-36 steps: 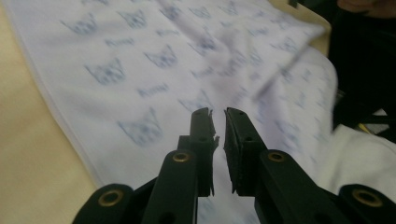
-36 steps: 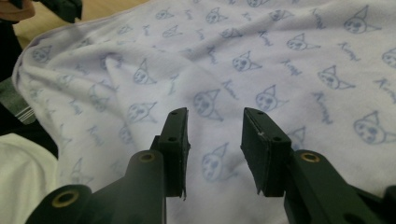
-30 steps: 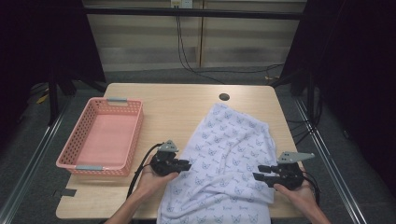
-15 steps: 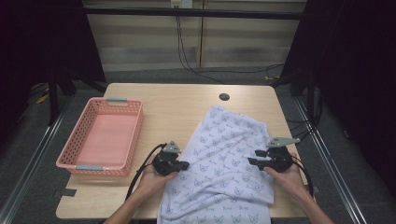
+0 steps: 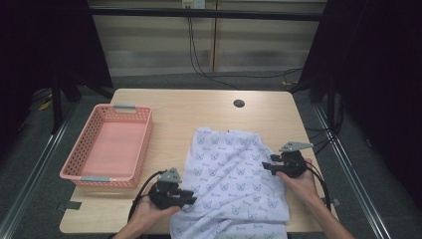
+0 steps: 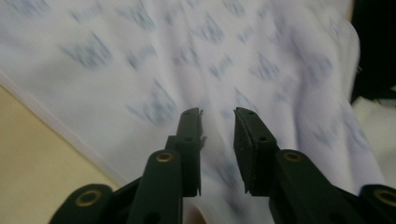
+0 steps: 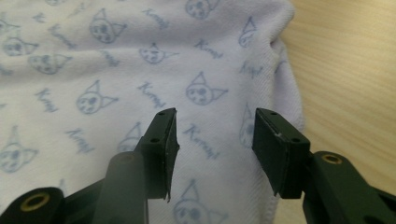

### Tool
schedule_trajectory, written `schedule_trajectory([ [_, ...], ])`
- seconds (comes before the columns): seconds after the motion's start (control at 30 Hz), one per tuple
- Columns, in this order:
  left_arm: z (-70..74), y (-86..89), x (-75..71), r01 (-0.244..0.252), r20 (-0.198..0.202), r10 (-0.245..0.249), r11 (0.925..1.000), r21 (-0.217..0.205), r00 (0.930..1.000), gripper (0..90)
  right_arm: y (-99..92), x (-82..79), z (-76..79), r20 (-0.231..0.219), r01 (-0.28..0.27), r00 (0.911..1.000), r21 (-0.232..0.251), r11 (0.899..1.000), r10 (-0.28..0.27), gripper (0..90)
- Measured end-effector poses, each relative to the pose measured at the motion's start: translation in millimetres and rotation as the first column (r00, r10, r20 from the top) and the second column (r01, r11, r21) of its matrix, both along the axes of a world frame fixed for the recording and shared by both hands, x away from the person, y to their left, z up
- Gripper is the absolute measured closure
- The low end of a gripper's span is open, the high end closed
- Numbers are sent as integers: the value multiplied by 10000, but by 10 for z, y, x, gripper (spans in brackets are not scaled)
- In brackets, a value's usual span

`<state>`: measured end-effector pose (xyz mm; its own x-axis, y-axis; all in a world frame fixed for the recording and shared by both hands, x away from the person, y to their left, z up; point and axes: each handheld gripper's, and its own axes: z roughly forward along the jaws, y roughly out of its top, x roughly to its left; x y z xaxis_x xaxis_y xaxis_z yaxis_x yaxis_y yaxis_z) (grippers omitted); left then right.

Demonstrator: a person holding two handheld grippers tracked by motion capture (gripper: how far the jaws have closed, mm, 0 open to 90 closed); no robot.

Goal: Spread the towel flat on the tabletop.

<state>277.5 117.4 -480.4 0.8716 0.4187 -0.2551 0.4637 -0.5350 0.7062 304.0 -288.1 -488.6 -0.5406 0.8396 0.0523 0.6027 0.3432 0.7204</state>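
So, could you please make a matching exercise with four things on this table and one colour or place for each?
Things:
1. basket
2. cloth
3. left gripper
4. round hole

Descriptions:
A. white with a small blue print
B. pink, at the table's left side
C. in the tabletop, beyond the cloth
D. at the cloth's near left edge

Pairs: 1-B, 2-A, 3-D, 4-C

Cloth (image 5: 234, 184): white fabric printed with small pale-blue cat faces and script; spread loosely flat, lightly rumpled, on the near right of the table, near edge overhanging.
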Motion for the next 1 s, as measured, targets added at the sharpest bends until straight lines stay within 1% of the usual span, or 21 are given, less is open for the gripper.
schedule_trajectory([
  [0.03,-8,-50,113,-285,253,284,9996,52,9993,670,2,33,-5,-70,63,10000,-12,10000,-64,503],
  [0.1,-59,-149,371,-890,310,895,9959,-175,9955,656,-9,106,-6,185,346,9992,-6,9994,-346,503],
  [0.17,-128,-242,543,-1032,661,1010,9942,297,9927,623,-35,176,-19,114,344,9993,243,9991,-347,503],
  [0.2,-173,-282,626,-1259,660,1230,9911,422,9902,618,-50,213,-40,43,337,9994,246,9991,-339,494],
  [0.23,-219,-299,688,-1449,494,1431,9888,347,9885,633,-58,238,-62,1,431,9991,140,9990,-431,494],
  [0.27,-234,-298,709,-1467,460,1457,9890,179,9883,691,-64,251,-84,-154,389,9991,192,9991,-386,533],
  [0.3,-228,-296,701,-1455,595,1433,9888,346,9879,741,-60,253,-111,-425,196,9989,172,9997,-189,627],
  [0.33,-215,-282,681,-1314,611,1281,9899,532,9899,797,-40,225,-134,-356,97,9993,-121,9999,-101,697],
  [0.37,-206,-263,645,-1177,558,1142,9910,634,9919,840,-27,191,-131,-284,-85,9996,-203,9998,80,822],
  [0.4,-198,-239,596,-1043,544,1005,9920,707,9934,860,-15,154,-118,-488,-356,9982,-77,9993,352,849],
  [0.43,-189,-205,539,-855,473,820,9934,769,9955,865,8,102,-112,-445,-506,9978,-270,9984,494,857],
  [0.57,-196,-58,233,-557,20,557,9974,455,9984,870,31,-178,-93,-645,-989,9932,-249,9948,971,864],
  [0.63,-180,-23,63,-235,-160,243,9984,508,9996,870,25,-339,-80,-812,-1314,9882,-114,9913,1300,864],
  [0.7,-176,1,-84,154,-691,-128,9992,374,9975,868,23,-525,-60,-1010,-1618,9820,-113,9868,1599,863],
  [0.8,-158,19,-302,736,-1209,-693,9968,315,9902,847,47,-809,-13,-1427,-2197,9663,-245,9753,2141,853],
  [0.83,-137,22,-368,837,-1251,-777,9955,437,9891,827,55,-860,-1,-1577,-2326,9612,-223,9723,2263,831],
  [0.87,-121,17,-392,891,-1141,-828,9947,513,9900,780,76,-925,25,-1583,-2535,9565,-365,9666,2449,765],
  [0.9,-99,14,-382,949,-936,-906,9945,434,9915,763,86,-948,47,-1457,-2525,9588,-450,9666,2437,718],
  [0.93,-78,13,-336,598,-779,-576,9978,268,9953,723,86,-932,92,-1261,-2375,9642,-211,9712,2331,673],
  [0.97,-66,16,-280,277,-809,-277,9996,-17,9963,677,75,-880,134,-979,-2231,9702,-33,9748,2218,667],
  [1.0,-47,17,-195,-86,-732,67,9996,-251,9973,669,66,-830,167,-687,-2033,9766,134,9790,2037,661],
])
